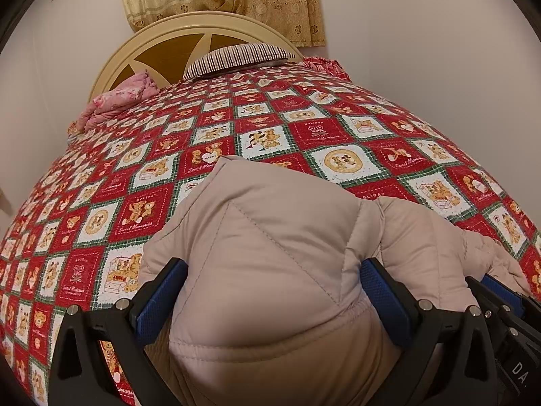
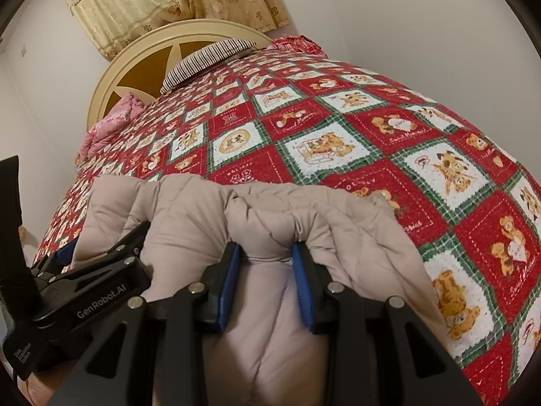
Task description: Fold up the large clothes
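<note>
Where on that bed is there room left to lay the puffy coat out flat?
The wide middle of the teddy-bear quilt is bare, between the beige coat and the striped pillow. The head end is crowded: pillow, pink bundle, red cloth. At the near edge, left gripper and right gripper pinch the coat.

A bed (image 1: 304, 128) under a red, white and green teddy-bear quilt carries everything. Using its round cream headboard (image 1: 162, 34) as landmark: a striped pillow (image 1: 236, 55) lies against it, a pink bundle (image 1: 115, 101) just below its left edge, and a beige padded jacket (image 1: 270, 253) at the far, opposite end.
</note>
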`<action>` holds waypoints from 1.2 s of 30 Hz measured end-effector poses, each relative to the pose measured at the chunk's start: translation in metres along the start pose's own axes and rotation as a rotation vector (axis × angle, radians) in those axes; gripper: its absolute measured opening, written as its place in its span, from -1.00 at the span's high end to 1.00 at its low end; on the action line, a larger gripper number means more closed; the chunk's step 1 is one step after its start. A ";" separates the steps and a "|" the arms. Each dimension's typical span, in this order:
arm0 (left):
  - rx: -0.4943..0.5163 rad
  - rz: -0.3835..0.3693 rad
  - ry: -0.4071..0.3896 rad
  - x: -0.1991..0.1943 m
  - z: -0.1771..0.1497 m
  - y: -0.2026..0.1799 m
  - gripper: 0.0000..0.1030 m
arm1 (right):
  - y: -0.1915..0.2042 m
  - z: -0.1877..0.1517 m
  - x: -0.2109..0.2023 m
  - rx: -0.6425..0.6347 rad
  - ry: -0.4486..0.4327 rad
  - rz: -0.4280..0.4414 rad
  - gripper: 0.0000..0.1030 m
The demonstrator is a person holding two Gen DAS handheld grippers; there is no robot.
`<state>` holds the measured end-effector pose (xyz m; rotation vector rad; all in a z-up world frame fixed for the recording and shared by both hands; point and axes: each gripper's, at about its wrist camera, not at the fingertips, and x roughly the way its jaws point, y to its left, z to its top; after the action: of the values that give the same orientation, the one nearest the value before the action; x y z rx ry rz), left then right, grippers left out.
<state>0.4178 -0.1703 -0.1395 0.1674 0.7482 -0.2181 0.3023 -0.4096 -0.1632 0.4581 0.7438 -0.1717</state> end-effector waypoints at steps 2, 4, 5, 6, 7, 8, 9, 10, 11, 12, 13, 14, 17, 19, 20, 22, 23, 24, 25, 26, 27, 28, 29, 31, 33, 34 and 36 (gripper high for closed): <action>-0.001 -0.005 0.007 0.001 0.001 0.001 -0.98 | -0.001 0.000 0.000 0.004 -0.001 0.005 0.32; -0.003 -0.013 0.018 0.002 0.002 0.002 -0.98 | -0.001 0.000 0.000 0.007 -0.002 0.009 0.32; -0.006 -0.020 0.023 0.003 0.002 0.003 -0.98 | -0.002 0.000 -0.001 0.013 -0.001 0.014 0.32; -0.009 -0.028 0.029 0.003 0.002 0.005 -0.98 | -0.003 0.001 -0.001 0.017 -0.001 0.019 0.32; -0.012 -0.036 0.033 0.003 0.003 0.005 -0.98 | -0.004 0.001 0.000 0.020 -0.001 0.025 0.32; -0.018 -0.047 0.035 0.003 0.004 0.007 -0.98 | -0.005 0.001 0.000 0.028 -0.002 0.033 0.32; -0.025 -0.061 0.041 0.002 0.004 0.009 -0.98 | -0.005 0.001 0.000 0.029 -0.002 0.034 0.32; -0.028 -0.088 0.050 0.000 0.005 0.012 -0.98 | -0.004 0.001 0.000 0.026 -0.002 0.031 0.32; -0.027 -0.115 0.055 -0.001 0.007 0.014 -0.98 | -0.004 0.001 -0.001 0.024 -0.001 0.031 0.32; -0.031 -0.153 0.056 -0.008 0.006 0.021 -0.98 | -0.004 0.002 -0.001 0.026 0.000 0.033 0.32; -0.041 -0.178 0.052 -0.017 0.005 0.026 -0.98 | -0.004 0.003 -0.003 0.026 0.007 0.038 0.30; -0.050 -0.206 0.045 -0.028 0.002 0.034 -0.98 | -0.004 0.005 -0.006 0.023 0.013 0.051 0.19; -0.048 -0.289 -0.013 -0.067 -0.016 0.058 -0.98 | -0.013 0.012 -0.030 0.032 0.020 0.160 -0.64; -0.054 -0.322 -0.028 -0.083 -0.035 0.078 -0.98 | -0.025 0.015 -0.058 0.045 -0.068 0.141 -1.00; -0.078 -0.361 -0.022 -0.086 -0.048 0.091 -0.98 | -0.033 0.016 -0.071 0.035 -0.111 0.123 -1.00; -0.121 -0.467 0.014 -0.081 -0.066 0.104 -0.98 | -0.050 0.018 -0.078 0.031 -0.098 0.127 -1.00; -0.146 -0.501 0.029 -0.079 -0.071 0.108 -0.98 | -0.059 0.018 -0.075 0.048 -0.064 0.148 -1.00; -0.179 -0.554 0.047 -0.074 -0.078 0.112 -0.98 | -0.066 0.017 -0.069 0.066 -0.017 0.167 -1.00; -0.203 -0.601 0.063 -0.069 -0.082 0.111 -0.98 | -0.070 0.016 -0.063 0.073 0.017 0.176 -1.00; -0.224 -0.650 0.090 -0.061 -0.086 0.108 -0.98 | -0.072 0.014 -0.055 0.077 0.053 0.184 -1.00; -0.232 -0.675 0.111 -0.055 -0.087 0.104 -0.98 | -0.074 0.011 -0.048 0.076 0.082 0.197 -1.00; -0.245 -0.696 0.119 -0.051 -0.089 0.102 -0.98 | -0.073 0.008 -0.039 0.073 0.112 0.220 -1.00; -0.269 -0.727 0.124 -0.045 -0.090 0.103 -0.98 | -0.075 0.005 -0.032 0.078 0.134 0.244 -0.98; -0.303 -0.772 0.158 -0.039 -0.091 0.105 -0.98 | -0.084 0.000 -0.019 0.128 0.168 0.300 -0.92; -0.290 -0.775 0.159 -0.040 -0.090 0.102 -0.94 | -0.091 -0.002 -0.017 0.162 0.173 0.359 -0.73; -0.274 -0.770 0.147 -0.044 -0.089 0.100 -0.88 | -0.092 -0.004 -0.014 0.185 0.202 0.411 -0.47; -0.244 -0.751 0.097 -0.060 -0.087 0.097 -0.59 | -0.089 -0.010 -0.013 0.218 0.236 0.483 -0.09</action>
<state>0.3433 -0.0489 -0.1538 -0.3481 0.9036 -0.8312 0.2594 -0.4840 -0.1904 0.8615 0.8268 0.2610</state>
